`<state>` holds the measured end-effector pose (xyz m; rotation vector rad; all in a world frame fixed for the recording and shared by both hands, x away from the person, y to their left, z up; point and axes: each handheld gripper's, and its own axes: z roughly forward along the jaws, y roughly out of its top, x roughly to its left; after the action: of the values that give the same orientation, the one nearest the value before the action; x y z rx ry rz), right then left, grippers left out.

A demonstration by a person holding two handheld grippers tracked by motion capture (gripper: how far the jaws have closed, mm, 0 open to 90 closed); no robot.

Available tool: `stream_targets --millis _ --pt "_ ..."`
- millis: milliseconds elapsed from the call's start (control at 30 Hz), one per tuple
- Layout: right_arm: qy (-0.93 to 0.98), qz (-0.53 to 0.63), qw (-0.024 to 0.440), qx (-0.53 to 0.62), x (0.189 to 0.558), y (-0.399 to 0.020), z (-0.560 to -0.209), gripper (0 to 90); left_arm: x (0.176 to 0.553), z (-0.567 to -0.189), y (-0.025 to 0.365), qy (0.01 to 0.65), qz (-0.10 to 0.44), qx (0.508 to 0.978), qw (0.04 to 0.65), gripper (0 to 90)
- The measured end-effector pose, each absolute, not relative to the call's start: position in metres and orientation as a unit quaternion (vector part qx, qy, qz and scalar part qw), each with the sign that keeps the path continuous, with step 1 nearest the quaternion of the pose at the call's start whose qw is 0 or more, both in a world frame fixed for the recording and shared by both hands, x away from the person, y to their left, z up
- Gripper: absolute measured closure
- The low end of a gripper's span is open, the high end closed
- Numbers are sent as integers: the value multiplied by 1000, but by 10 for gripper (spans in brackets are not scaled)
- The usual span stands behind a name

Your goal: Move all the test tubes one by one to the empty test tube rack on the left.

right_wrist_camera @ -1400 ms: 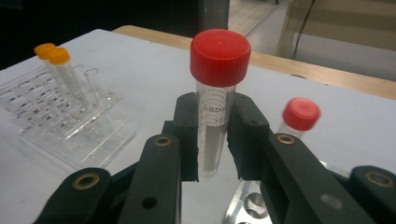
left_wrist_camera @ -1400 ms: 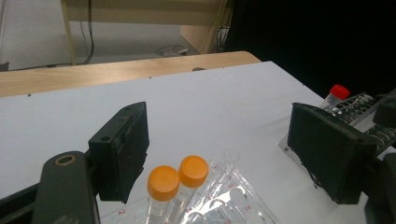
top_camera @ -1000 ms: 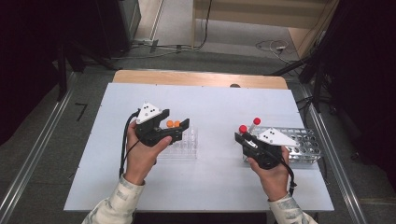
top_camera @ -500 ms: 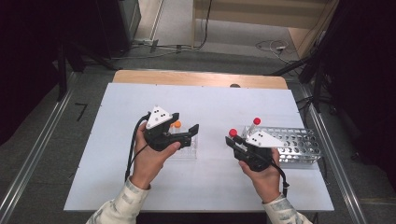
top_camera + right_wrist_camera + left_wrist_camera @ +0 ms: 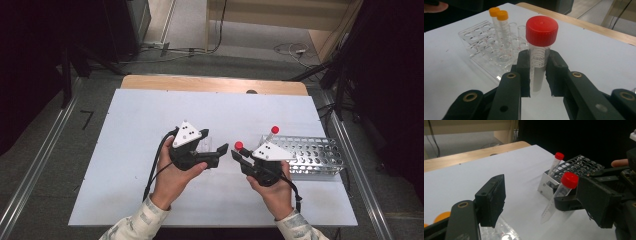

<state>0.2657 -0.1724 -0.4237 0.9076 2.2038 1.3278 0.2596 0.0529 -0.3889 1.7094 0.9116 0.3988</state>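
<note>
right gripper (image 5: 537, 75): jaws squeeze red-cap tube (image 5: 539, 47) | left gripper (image 5: 221, 151): jaws open, empty | clear rack (image 5: 489, 47) at 10 o'clock

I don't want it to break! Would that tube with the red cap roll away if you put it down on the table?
Probably: the red-capped tube looks round and smooth, so it would likely roll. It seems empty, likely light. The right gripper clamps it firmly.
</note>
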Motion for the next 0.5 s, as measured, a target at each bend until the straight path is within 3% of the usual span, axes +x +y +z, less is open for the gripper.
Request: stream_targets --millis 167,500 --pt "798 476 198 314 261 -165 -423 715 257 -393 44 374 166 729 549 293" --pt "804 476 190 301 255 -156 -423 715 252 -396 35 347 155 739 556 493"
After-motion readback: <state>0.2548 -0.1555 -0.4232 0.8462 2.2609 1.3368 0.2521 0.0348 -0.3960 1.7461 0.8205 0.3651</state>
